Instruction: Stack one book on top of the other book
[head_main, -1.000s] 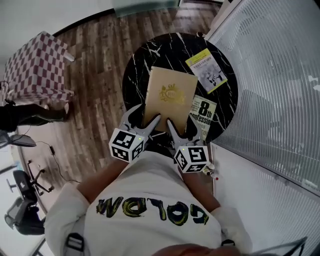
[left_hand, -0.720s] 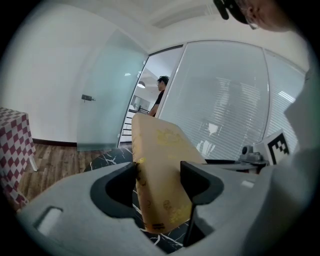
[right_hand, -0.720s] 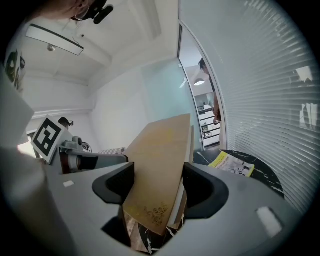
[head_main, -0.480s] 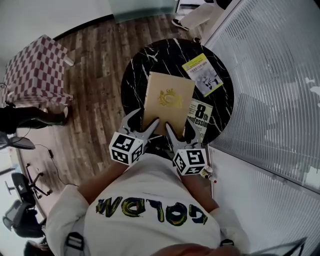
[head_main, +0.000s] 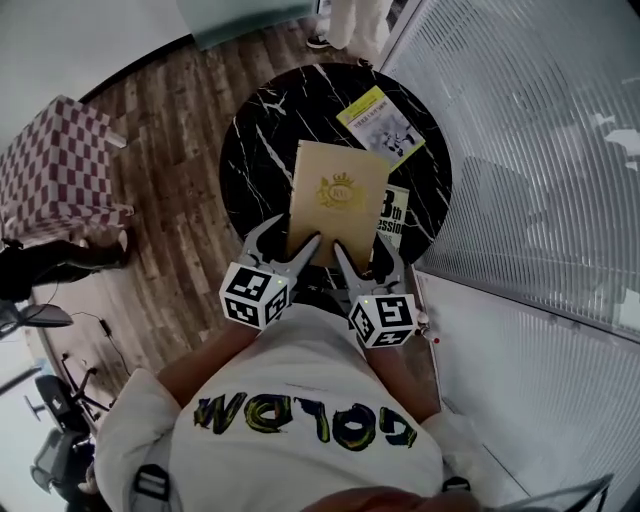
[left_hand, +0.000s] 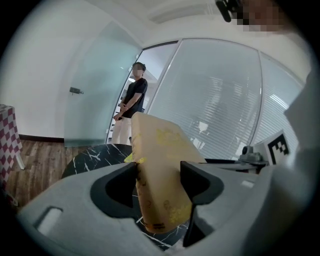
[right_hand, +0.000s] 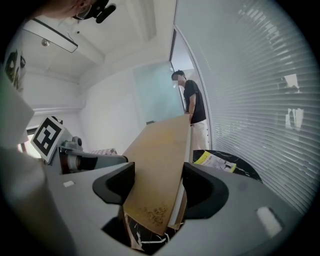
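Observation:
A tan hardcover book (head_main: 338, 195) with a gold crest hangs lifted over the round black marble table (head_main: 260, 140). My left gripper (head_main: 290, 240) is shut on its near left corner and my right gripper (head_main: 365, 255) on its near right corner. The left gripper view shows the tan book (left_hand: 160, 165) tilted between the pads of the left gripper (left_hand: 160, 180). In the right gripper view, the tan book (right_hand: 157, 165) fills the right gripper (right_hand: 157, 182). A white book printed "8th confession" (head_main: 396, 210) lies flat at the table's right edge, partly hidden under the tan book.
A yellow-and-white booklet (head_main: 380, 122) lies at the table's far right. A pink checkered stool (head_main: 60, 150) stands on the wood floor to the left. A glass wall with blinds (head_main: 520, 150) runs along the right. A person (left_hand: 131, 105) stands beyond the table by the door.
Both grippers have carried the tan book to the right, so it now covers more of the "8th confession" book.

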